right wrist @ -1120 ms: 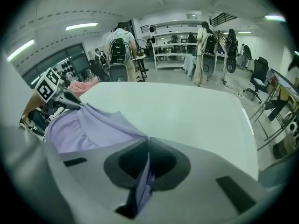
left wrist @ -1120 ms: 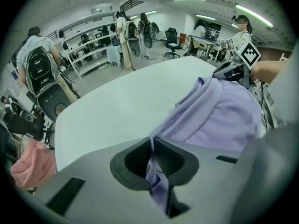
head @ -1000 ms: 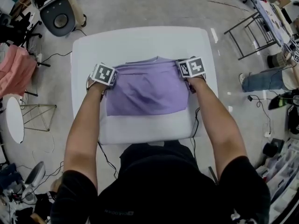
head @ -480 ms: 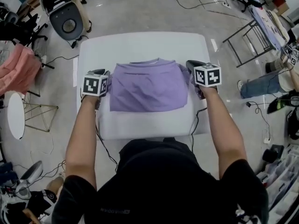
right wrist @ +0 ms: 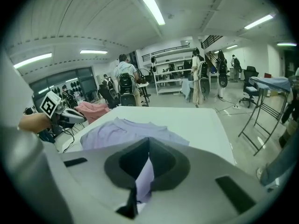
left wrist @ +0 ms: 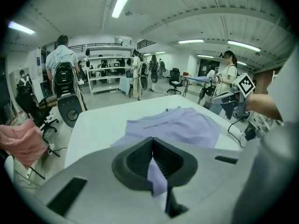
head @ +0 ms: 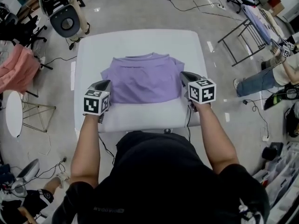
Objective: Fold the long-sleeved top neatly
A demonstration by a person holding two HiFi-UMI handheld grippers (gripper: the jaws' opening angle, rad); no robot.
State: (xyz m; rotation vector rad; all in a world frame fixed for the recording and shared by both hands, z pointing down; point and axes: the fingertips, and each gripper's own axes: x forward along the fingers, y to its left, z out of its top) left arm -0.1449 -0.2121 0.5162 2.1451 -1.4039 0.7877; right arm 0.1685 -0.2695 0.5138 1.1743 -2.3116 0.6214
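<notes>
The purple long-sleeved top (head: 140, 78) lies folded into a compact rectangle on the white table (head: 140, 41), collar toward the far edge. My left gripper (head: 105, 84) hovers off the top's near left corner and my right gripper (head: 186, 76) off its near right side; neither touches the cloth. Both have just closed and now stand shut with nothing between their jaws. In the left gripper view the shut jaws (left wrist: 152, 141) point at the top (left wrist: 177, 125) ahead. In the right gripper view the shut jaws (right wrist: 149, 141) point toward the top (right wrist: 121, 129).
A round-backed chair (head: 63, 13) stands beyond the table's far left corner. A pink garment (head: 18, 69) hangs at the left. At the right are a metal rack (head: 247, 31), a seated person (head: 266, 76) and cables on the floor.
Both grippers left the top's side edges, rose and drew back toward the near edge of the table. The folded top stays flat where it lay.
</notes>
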